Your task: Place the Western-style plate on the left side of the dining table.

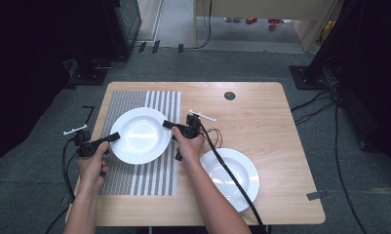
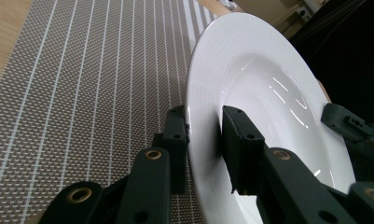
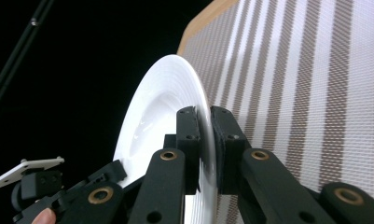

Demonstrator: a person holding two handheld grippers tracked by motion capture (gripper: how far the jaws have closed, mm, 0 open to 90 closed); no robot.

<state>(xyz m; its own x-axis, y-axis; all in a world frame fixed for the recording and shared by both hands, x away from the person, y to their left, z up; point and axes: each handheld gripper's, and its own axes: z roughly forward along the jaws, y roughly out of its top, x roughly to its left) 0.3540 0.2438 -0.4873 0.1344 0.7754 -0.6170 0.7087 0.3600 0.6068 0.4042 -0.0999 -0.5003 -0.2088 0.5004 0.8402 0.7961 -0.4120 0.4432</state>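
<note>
Here, left claw (image 1: pixel 114 137) and right claw (image 1: pixel 167 125) clamping opposite rims of white plate (image 1: pixel 140 135) above striped mat (image 1: pixel 134 180)

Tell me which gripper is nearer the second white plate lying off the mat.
Right. The right gripper sits just up-left of that plate; the left gripper is across the held plate.

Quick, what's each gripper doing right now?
Left gripper: closed on the left rim of the plate over the placemat.
Right gripper: closed on the same plate's right rim.
</note>
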